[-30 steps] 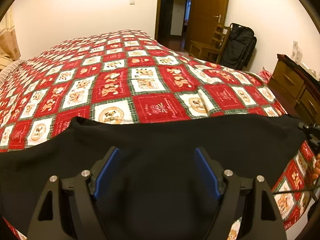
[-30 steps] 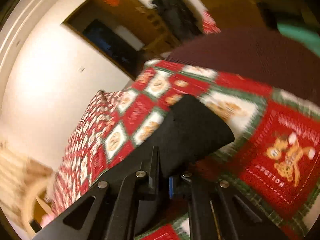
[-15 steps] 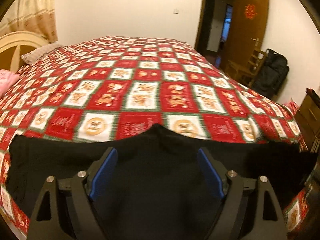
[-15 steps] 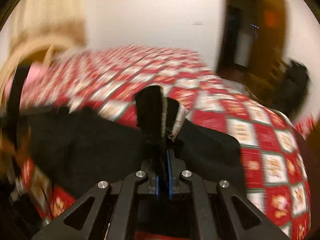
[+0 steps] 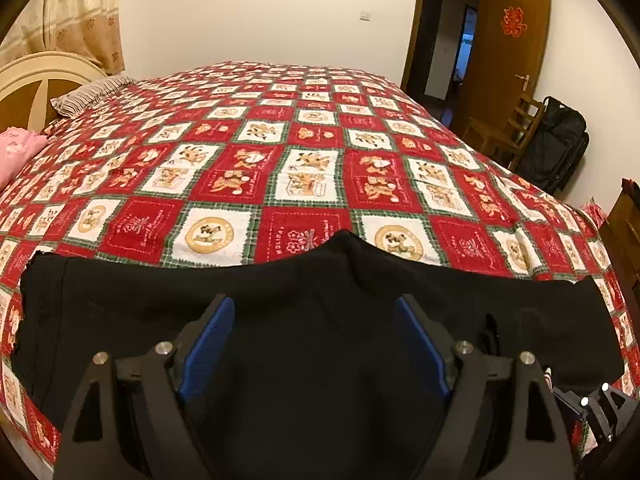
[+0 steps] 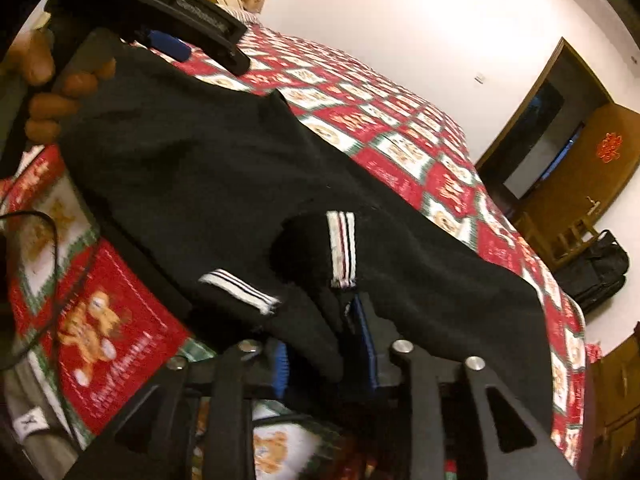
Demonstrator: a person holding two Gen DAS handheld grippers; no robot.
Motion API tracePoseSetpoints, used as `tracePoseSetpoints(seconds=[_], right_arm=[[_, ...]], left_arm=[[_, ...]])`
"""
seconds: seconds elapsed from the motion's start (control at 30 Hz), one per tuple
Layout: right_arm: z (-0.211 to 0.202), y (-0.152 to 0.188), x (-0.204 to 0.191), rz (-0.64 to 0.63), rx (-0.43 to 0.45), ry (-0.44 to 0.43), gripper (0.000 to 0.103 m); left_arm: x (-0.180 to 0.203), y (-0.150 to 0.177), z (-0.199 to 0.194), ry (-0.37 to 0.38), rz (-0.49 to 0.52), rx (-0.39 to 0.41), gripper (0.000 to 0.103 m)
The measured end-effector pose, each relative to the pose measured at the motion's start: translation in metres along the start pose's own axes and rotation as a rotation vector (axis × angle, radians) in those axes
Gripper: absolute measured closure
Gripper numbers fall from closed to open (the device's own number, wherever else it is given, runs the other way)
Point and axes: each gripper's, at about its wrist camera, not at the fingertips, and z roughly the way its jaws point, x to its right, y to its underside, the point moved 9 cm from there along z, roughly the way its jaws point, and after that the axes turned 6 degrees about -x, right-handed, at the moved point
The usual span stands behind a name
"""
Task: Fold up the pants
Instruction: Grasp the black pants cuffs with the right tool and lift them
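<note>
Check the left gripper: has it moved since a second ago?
Yes. In its own view, the door slid from top centre to the far right and a headboard appeared at left, so the left gripper swung leftward over the black pants.

Blk pants [image 5: 320,320] w/ white-striped cuffs [image 6: 341,248]; red/white/green checked bedspread [image 5: 312,168].

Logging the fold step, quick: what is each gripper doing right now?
Left gripper: open, nothing gripped, over the black pants.
Right gripper: jaws opening, pants fabric between them.
</note>
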Motion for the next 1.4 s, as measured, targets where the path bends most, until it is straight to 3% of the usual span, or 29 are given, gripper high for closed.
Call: tracePoseSetpoints(seconds=[0.13, 0.23, 0.27, 0.3, 0.4, 0.47, 0.53, 0.63, 0.73, 0.77, 0.83, 0.9, 1.03, 1.1, 1.17, 1.23, 1.3, 1.4], right_arm=[[0.001, -0.001, -0.005, -0.025, 0.023, 0.011, 0.069], [0.001, -0.001, 0.006, 0.037, 0.022, 0.018, 0.069], [0.004, -0.003, 0.009, 0.057, 0.017, 0.014, 0.077], [0.006, -0.004, 0.010, 0.072, 0.009, -0.002, 0.097], [-0.004, -0.019, 0.018, 0.157, 0.052, -0.038, 0.097], [-0.024, -0.043, 0.025, 0.200, 0.142, -0.037, 0.097], [-0.034, -0.062, 0.019, 0.172, 0.196, -0.030, 0.097], [-0.021, -0.068, -0.014, 0.065, 0.175, -0.018, 0.096], [0.006, -0.052, -0.046, -0.034, 0.057, -0.022, 0.092], [0.011, -0.046, -0.055, -0.063, 0.033, -0.025, 0.085], [0.005, -0.045, -0.061, -0.084, 0.057, -0.031, 0.075], [-0.007, -0.044, -0.070, -0.085, 0.068, -0.117, 0.043], [-0.039, -0.044, -0.088, -0.098, 0.112, -0.360, 0.042], [-0.060, -0.049, -0.080, -0.028, 0.154, -0.452, 0.042], [-0.064, -0.063, -0.043, 0.112, 0.175, -0.467, 0.049], [-0.046, -0.074, -0.006, 0.214, 0.144, -0.377, 0.054], [-0.024, -0.080, 0.018, 0.262, 0.104, -0.307, 0.069], [0.014, -0.086, 0.028, 0.295, 0.021, -0.285, 0.075]], left_arm=[[0.000, 0.001, -0.001, 0.000, 0.002, 0.002, 0.018], [0.000, 0.001, -0.002, 0.005, 0.002, 0.003, 0.018], [0.000, 0.000, -0.003, 0.003, 0.002, 0.005, 0.018], [-0.001, 0.000, -0.004, 0.001, 0.003, 0.007, 0.018], [-0.007, -0.003, -0.006, -0.010, -0.005, 0.011, 0.018], [-0.016, -0.006, -0.011, -0.025, -0.017, 0.024, 0.018], [-0.028, -0.010, -0.016, -0.043, -0.032, 0.039, 0.018], [-0.045, -0.011, -0.022, -0.073, -0.047, 0.054, 0.018], [-0.060, -0.008, -0.024, -0.103, -0.055, 0.054, 0.018], [-0.064, -0.006, -0.024, -0.112, -0.056, 0.051, 0.018], [-0.070, -0.003, -0.023, -0.120, -0.062, 0.045, 0.018], [-0.069, -0.001, -0.019, -0.106, -0.066, 0.031, 0.018], [-0.051, -0.001, -0.017, -0.084, -0.020, 0.032, 0.018], [-0.034, 0.000, -0.016, -0.068, 0.022, 0.033, 0.018], [-0.018, 0.003, -0.015, -0.033, 0.043, 0.026, 0.018], [0.002, 0.010, -0.012, 0.018, 0.067, 0.005, 0.018], [0.023, 0.021, -0.006, 0.055, 0.094, -0.023, 0.018], [0.047, 0.038, 0.003, 0.049, 0.152, -0.060, 0.018]])
